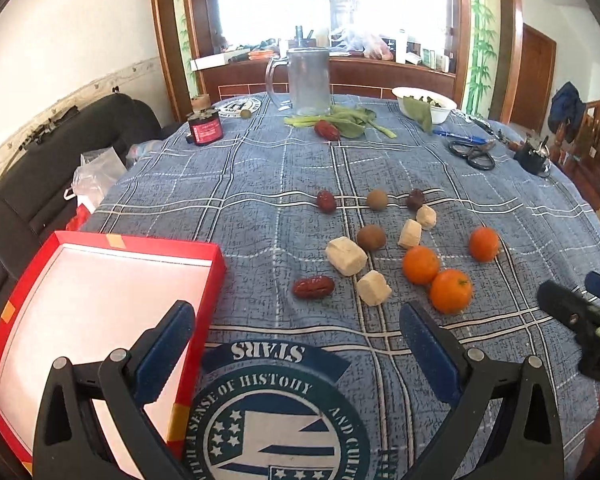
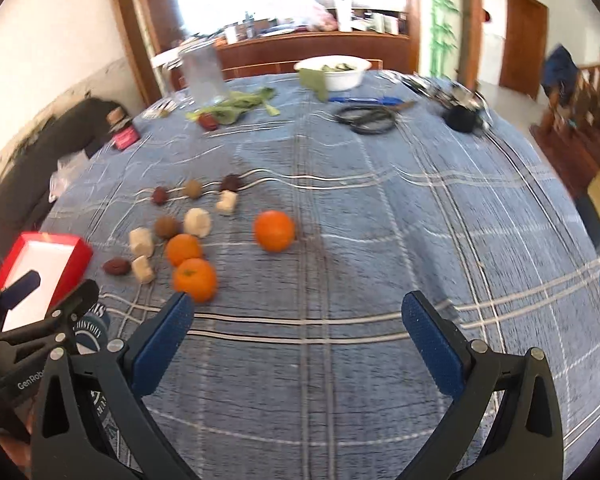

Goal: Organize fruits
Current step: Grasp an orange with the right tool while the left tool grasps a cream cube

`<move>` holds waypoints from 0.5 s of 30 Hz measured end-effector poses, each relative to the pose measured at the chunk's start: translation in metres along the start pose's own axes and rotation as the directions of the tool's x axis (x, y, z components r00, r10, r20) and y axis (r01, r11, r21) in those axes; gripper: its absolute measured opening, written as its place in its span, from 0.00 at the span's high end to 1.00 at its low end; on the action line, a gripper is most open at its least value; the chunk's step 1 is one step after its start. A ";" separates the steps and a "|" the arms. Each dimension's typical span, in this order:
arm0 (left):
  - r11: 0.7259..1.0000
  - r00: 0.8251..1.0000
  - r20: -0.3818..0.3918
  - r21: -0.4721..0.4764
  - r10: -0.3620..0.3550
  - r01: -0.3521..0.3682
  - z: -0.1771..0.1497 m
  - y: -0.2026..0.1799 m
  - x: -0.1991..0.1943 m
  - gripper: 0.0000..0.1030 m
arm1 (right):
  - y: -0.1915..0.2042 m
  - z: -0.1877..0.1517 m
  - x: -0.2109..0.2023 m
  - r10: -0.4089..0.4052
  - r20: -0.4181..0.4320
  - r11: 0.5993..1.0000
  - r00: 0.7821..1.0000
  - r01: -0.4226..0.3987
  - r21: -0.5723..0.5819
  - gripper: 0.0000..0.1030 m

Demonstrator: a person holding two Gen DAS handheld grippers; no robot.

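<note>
Three oranges lie on the blue checked tablecloth: one nearest (image 1: 451, 290) (image 2: 195, 279), one beside it (image 1: 421, 264) (image 2: 183, 249), one apart to the right (image 1: 483, 243) (image 2: 274, 230). Red dates (image 1: 313, 287), brown round fruits (image 1: 371, 237) and pale chunks (image 1: 345, 256) are scattered around them. An empty red box (image 1: 100, 296) (image 2: 44, 264) with a white inside sits at the left. My left gripper (image 1: 296, 344) is open above the cloth, its left finger over the box edge. My right gripper (image 2: 296, 332) is open, with nothing between its fingers, right of the oranges.
At the far side stand a glass mug (image 1: 308, 80), leafy greens (image 1: 348, 120), a white bowl (image 1: 424, 102), a pen (image 1: 460, 136), scissors (image 1: 474, 154), a red jar (image 1: 204, 128) and another date (image 1: 326, 129). A dark sofa (image 1: 60, 160) borders the table's left edge.
</note>
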State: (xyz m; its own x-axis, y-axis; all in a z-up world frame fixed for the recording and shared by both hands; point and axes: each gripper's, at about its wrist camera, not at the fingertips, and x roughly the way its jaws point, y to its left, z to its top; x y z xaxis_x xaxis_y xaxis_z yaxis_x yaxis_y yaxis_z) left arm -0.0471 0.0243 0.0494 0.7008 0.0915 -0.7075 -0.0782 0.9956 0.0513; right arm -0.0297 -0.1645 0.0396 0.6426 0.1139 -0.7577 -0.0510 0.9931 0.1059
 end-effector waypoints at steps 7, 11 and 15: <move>1.000 1.000 0.007 -0.023 0.018 -0.018 0.002 0.012 0.000 0.01 | 0.013 -0.001 0.000 0.014 0.007 1.000 1.000 -0.014 -0.020 0.00; 0.999 1.000 0.004 -0.028 0.022 -0.022 0.000 0.017 0.002 0.01 | 0.012 -0.002 -0.003 0.014 0.008 1.000 1.000 -0.014 -0.012 0.00; 0.999 1.000 -0.010 -0.026 0.029 -0.030 -0.003 0.022 0.006 0.01 | 0.016 -0.003 0.000 0.022 -0.003 1.000 1.000 -0.022 -0.019 0.00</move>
State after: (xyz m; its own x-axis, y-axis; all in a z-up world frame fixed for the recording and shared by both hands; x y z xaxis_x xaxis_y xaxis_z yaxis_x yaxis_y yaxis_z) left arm -0.0467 0.0467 0.0446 0.6912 0.1205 -0.7125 -0.1176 0.9916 0.0536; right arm -0.0326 -0.1484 0.0397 0.6393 0.1362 -0.7568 -0.0801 0.9906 0.1106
